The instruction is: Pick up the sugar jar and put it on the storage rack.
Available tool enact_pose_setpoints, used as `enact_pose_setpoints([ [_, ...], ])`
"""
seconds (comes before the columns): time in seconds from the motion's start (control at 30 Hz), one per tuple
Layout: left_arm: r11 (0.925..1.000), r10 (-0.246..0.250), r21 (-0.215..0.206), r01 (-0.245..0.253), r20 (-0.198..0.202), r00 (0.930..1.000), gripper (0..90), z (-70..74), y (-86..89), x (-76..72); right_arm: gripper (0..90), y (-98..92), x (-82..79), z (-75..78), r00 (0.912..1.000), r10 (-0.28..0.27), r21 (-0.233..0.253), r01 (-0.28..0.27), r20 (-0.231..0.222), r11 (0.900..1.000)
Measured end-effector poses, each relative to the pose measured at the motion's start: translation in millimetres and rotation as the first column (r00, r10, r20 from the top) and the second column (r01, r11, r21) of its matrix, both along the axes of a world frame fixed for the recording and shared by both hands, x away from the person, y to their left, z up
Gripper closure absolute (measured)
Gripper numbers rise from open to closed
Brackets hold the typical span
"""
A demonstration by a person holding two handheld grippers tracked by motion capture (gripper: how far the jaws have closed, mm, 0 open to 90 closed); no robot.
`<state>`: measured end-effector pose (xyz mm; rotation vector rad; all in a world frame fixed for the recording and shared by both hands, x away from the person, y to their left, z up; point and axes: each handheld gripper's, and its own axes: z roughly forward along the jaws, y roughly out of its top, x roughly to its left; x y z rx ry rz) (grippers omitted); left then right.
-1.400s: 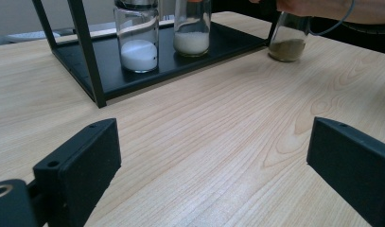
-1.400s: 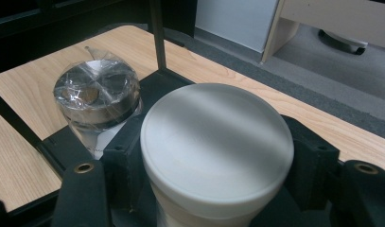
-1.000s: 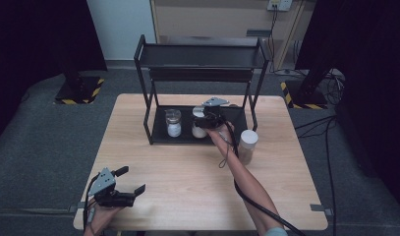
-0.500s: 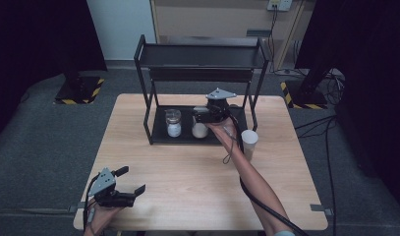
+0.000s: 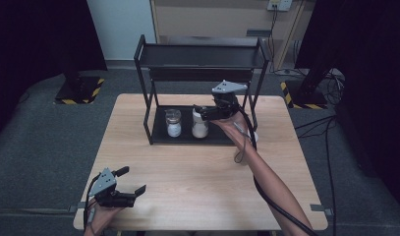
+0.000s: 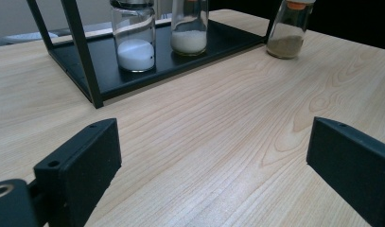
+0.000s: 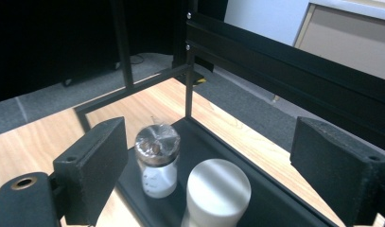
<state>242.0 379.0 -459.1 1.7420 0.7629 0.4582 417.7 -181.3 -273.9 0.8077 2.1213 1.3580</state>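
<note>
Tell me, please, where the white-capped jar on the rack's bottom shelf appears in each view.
High view: the white-capped jar is near the picture's middle, on the bottom shelf of the black rack.
Left gripper view: the jar is at top centre, its cap cut off by the edge.
Right gripper view: the jar is at bottom centre, seen from above.
Shared landmark: the glass jar of white powder right beside it.

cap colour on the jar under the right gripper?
White, on the jar below the open right gripper; clearest in the right gripper view.
</note>
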Motion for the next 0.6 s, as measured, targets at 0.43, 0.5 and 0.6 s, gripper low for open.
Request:
enact_pose_setpoints([
  [0.43, 1.0000, -0.003, 0.000, 0.003, 0.001, 1.0000, 2.9, -0.1, -0.4, 0.4, 11.7, -45.9, -43.3, 23.0, 0.9987, 0.019, -0.001, -0.019, 0.047, 1.000],
  [0.5, 1.0000, -0.004, 0.000, 0.004, 0.002, 1.0000, 2.9, -0.1, -0.8, 0.4, 11.7, -53.5, -51.5, 22.2, 0.9983, 0.023, 0.008, -0.023, 0.053, 1.000],
  [0.6, 1.0000, -0.004, -0.002, 0.005, 0.001, 1.0000, 2.9, -0.2, -0.8, 0.7, 11.7, -63.5, -62.9, 19.9, 0.9977, 0.027, 0.015, -0.028, 0.063, 0.999],
])
